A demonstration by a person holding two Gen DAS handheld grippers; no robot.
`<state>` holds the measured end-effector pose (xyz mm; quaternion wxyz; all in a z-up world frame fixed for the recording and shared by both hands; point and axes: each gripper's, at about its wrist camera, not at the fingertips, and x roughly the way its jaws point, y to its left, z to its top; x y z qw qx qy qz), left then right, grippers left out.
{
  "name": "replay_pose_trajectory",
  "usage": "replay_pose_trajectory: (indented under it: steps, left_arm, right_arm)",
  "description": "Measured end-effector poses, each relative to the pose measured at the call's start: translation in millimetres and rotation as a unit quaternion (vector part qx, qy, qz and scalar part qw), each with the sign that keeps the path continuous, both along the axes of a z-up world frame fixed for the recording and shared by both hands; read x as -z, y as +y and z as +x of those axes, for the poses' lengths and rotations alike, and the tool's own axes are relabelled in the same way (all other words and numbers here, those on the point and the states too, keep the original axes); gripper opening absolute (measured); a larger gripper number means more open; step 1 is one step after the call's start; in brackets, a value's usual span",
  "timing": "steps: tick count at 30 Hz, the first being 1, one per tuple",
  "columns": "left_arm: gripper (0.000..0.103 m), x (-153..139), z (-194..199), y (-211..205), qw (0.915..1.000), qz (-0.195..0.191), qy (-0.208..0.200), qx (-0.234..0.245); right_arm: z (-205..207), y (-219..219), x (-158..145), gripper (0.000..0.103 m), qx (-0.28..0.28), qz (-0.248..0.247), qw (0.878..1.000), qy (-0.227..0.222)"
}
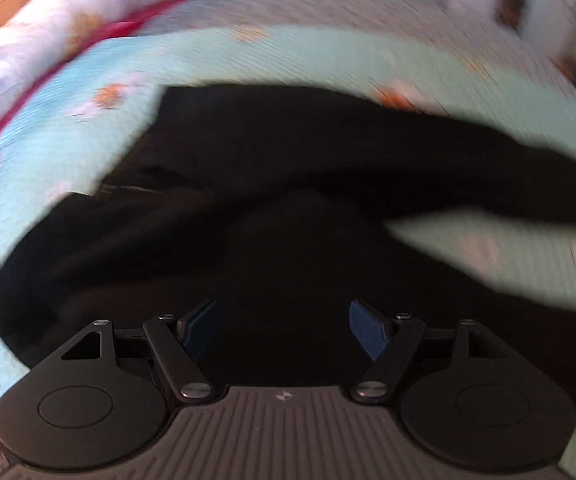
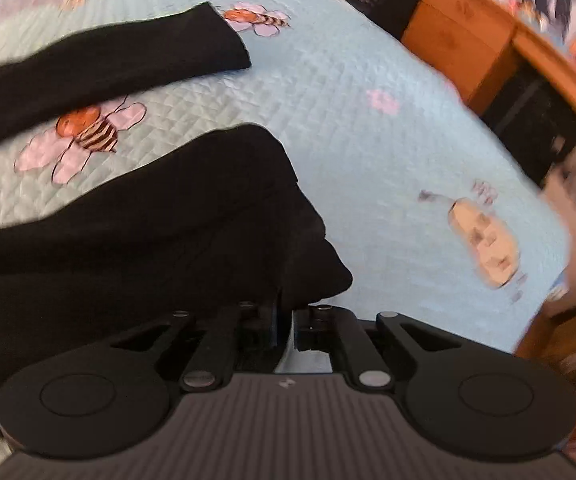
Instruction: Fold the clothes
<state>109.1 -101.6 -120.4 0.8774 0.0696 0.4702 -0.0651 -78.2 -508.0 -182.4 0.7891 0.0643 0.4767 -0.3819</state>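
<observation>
A black garment point(image 1: 248, 160) lies spread on a light blue quilted bedspread point(image 1: 248, 60) with bee and flower prints. In the left wrist view, which is blurred, my left gripper point(image 1: 283, 308) hovers over the dark cloth, its blue pads point(image 1: 202, 328) wide apart with nothing between them. In the right wrist view the black garment point(image 2: 148, 240) bunches up at my right gripper point(image 2: 286, 312), whose fingers stand nearly together with a fold of the cloth pinched between them. A long black sleeve point(image 2: 128, 56) stretches across the bedspread point(image 2: 367, 160) further back.
A pale patterned pillow or blanket with a magenta edge point(image 1: 48, 40) lies at the far left of the bed. Wooden furniture point(image 2: 459, 44) stands beyond the bed's right edge, with dark shelves and cluttered items around it.
</observation>
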Motion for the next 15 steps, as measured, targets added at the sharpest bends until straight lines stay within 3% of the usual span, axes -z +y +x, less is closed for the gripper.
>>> replay_pose_trajectory:
  steps: [1, 4, 5, 10, 15]
  left_arm:
    - [0.075, 6.7, -6.1, -10.5, 0.9997, 0.009, 0.008, 0.022]
    - [0.075, 25.3, -21.4, -40.6, 0.9959, 0.034, 0.030, 0.078]
    - [0.075, 31.0, -24.4, -49.7, 0.9945, 0.041, 0.037, 0.089]
    - [0.075, 56.6, -32.7, -84.7, 0.9883, 0.077, 0.064, 0.115]
    - [0.075, 66.0, -29.5, -109.5, 0.9849, 0.096, 0.065, 0.128]
  right_arm:
    - [2.4, 6.3, -5.2, 0.017, -0.010, -0.015, 1.000, 0.014]
    - [6.6, 23.4, -21.5, 0.056, -0.037, -0.059, 0.997, 0.034]
    - [7.6, 28.3, -26.6, 0.062, -0.046, -0.071, 0.996, 0.039]
    - [2.3, 30.9, -58.0, 0.063, -0.058, -0.078, 0.995, -0.004]
    - [4.2, 26.3, -77.0, 0.064, -0.060, -0.080, 0.994, -0.035]
